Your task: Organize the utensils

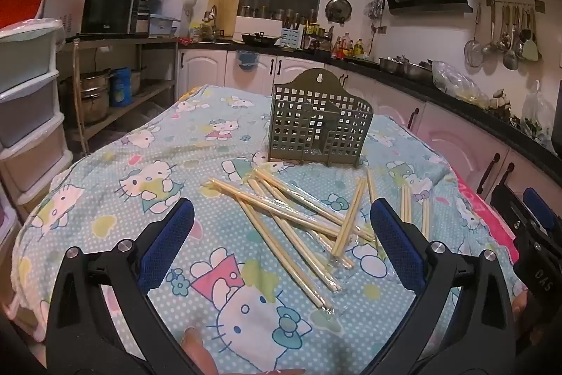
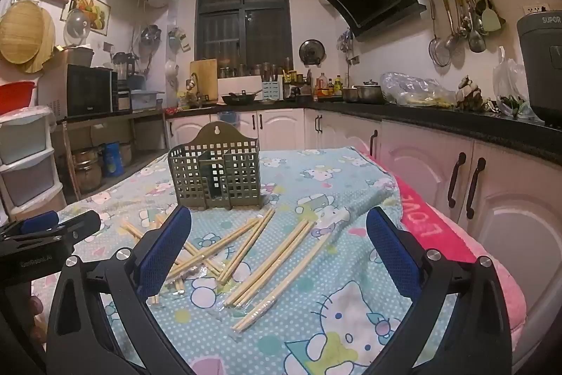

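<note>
Both grippers, left gripper [image 1: 282, 222] and right gripper [image 2: 279, 229], hover jaws wide open, empty, over wrapped chopsticks [image 1: 281, 217] scattered just before the green holder [image 1: 319, 122].

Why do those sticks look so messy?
The pale wooden chopsticks, several in clear plastic sleeves, lie scattered and crisscrossed on the blue cartoon-cat tablecloth. The grey-green perforated plastic utensil holder behind them looks empty, so none are sorted yet.

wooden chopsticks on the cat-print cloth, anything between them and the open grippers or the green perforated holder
Nothing visible. The wrapped wooden chopsticks lie loose on bare cloth ahead of the open right gripper and left gripper; the green perforated holder stands just behind them.
</note>
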A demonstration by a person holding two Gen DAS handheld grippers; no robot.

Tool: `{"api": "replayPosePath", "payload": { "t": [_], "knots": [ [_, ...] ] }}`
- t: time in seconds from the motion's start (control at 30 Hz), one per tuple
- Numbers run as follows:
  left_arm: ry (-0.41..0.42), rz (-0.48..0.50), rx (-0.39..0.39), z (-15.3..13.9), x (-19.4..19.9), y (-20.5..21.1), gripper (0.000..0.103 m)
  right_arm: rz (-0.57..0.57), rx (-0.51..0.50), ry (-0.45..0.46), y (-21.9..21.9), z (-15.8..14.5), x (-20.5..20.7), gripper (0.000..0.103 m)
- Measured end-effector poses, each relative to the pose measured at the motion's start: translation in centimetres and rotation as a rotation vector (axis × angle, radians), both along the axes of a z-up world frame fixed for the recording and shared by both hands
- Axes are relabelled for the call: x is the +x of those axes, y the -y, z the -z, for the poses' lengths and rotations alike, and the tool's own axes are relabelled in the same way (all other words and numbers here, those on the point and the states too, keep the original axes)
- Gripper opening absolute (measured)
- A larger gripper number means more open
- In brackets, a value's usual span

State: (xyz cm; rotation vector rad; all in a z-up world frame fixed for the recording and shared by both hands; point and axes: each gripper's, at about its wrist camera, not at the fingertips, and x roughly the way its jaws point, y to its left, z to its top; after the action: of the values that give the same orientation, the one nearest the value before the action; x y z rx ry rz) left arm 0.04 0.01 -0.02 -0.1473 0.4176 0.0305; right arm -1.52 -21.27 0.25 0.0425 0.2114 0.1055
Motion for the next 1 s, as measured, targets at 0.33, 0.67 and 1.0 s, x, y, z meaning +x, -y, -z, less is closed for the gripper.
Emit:
{"api": "replayPosePath", "payload": {
  "t": [0.33,0.67,1.0],
  "knots": [
    [0.005,0.002,0.003,0.04,-0.03,0.01,0.092,-0.003,0.002,0.002,0.00,0.02,0.03,0.097],
    [0.005,0.000,0.006,-0.25,0.16,0.13,0.092,-0.003,-0.003,0.002,-0.29,-0.06,-0.17,0.097],
    [0.004,0.003,0.006,-0.35,0.33,-0.02,0.092,-0.005,-0.002,0.001,-0.29,-0.13,-0.07,0.097]
  ]
}}
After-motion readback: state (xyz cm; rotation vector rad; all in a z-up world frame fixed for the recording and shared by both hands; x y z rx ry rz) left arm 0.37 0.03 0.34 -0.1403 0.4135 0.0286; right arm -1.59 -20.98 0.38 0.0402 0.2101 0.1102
